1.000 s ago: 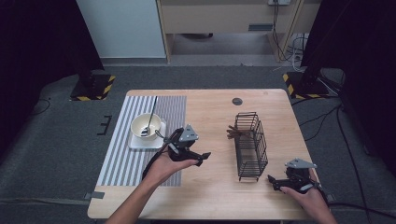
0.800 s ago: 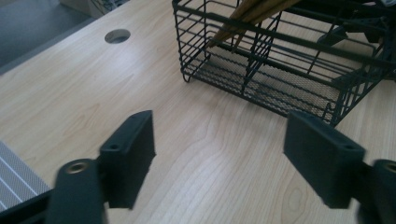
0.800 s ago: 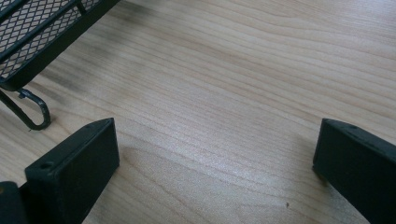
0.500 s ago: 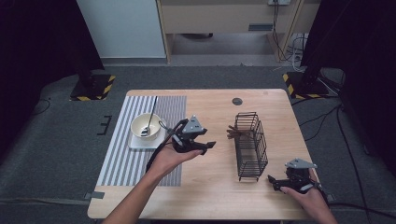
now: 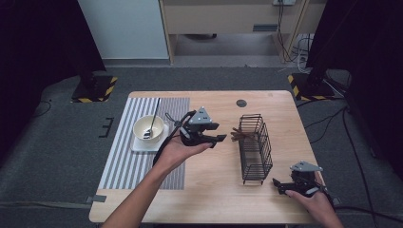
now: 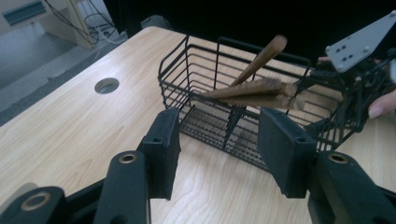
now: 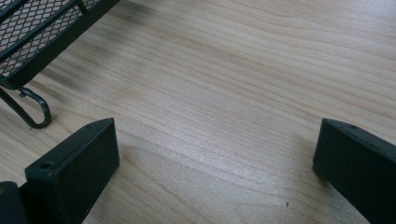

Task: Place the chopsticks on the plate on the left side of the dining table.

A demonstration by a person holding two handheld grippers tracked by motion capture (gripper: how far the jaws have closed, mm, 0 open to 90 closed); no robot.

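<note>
Bowl (image 5: 148,128): left of centre in the high view, on a white mat over the striped cloth, spoon inside.
Left hand-held gripper (image 5: 215,139): centre frame, jaws set wide and empty, raised off the desk (image 5: 214,190), aimed at the basket.
Wire basket (image 5: 254,147): right of centre, holding what look like wooden utensils (image 6: 254,88).
Right hand-held gripper (image 5: 280,184): lower right, jaws wide, empty, low on the desk near the basket's foot.
Risk: a jaw catching the wire rim, tipping the basket.
</note>
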